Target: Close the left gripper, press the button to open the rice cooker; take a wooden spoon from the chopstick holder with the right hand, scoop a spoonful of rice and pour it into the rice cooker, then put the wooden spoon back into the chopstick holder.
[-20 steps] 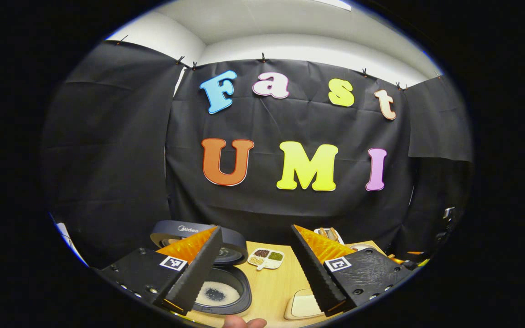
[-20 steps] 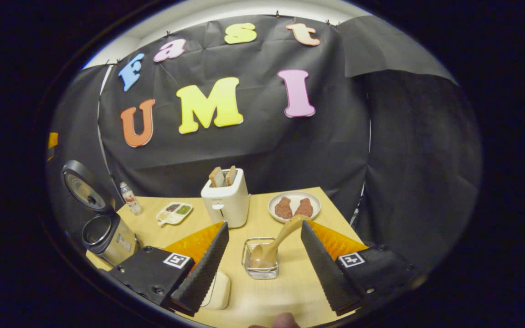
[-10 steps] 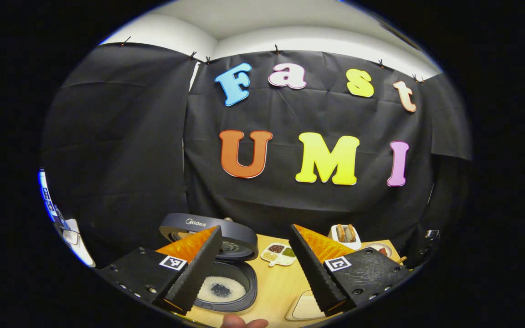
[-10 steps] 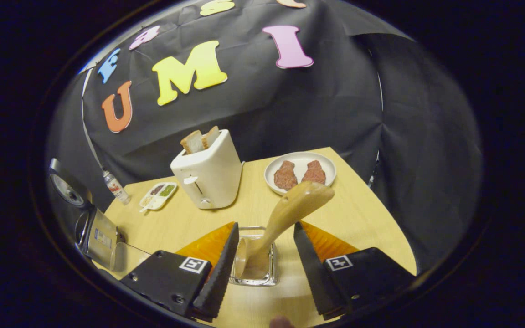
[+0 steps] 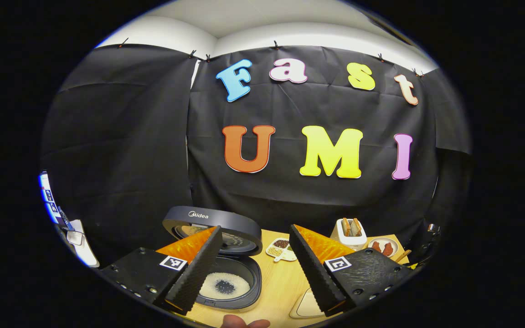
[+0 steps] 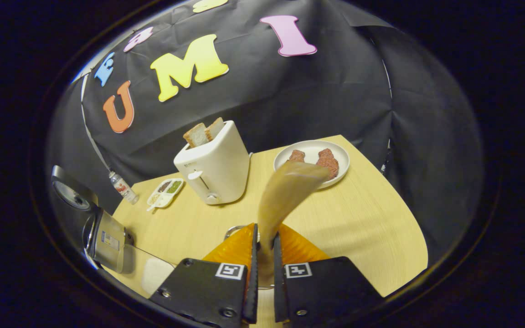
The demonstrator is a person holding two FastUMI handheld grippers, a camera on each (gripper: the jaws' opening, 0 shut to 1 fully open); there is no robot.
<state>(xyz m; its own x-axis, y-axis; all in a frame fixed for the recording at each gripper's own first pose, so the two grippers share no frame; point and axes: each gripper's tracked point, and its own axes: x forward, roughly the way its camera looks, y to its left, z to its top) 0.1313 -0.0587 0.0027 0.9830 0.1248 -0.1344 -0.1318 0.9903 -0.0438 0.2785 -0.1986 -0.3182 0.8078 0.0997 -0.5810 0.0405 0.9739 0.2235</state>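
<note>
Right gripper clamped on spoon handle over holder, toaster and plate beyond, left gripper wide apart above open cooker

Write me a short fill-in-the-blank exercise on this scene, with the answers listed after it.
1. The right gripper has its fingers shut on the handle of the wooden ____.
2. The rice cooker has its lid ____.
3. The white toaster holds two slices of ____.
4. The left gripper has its fingers ____.

Answers: spoon; open; bread; open
</note>
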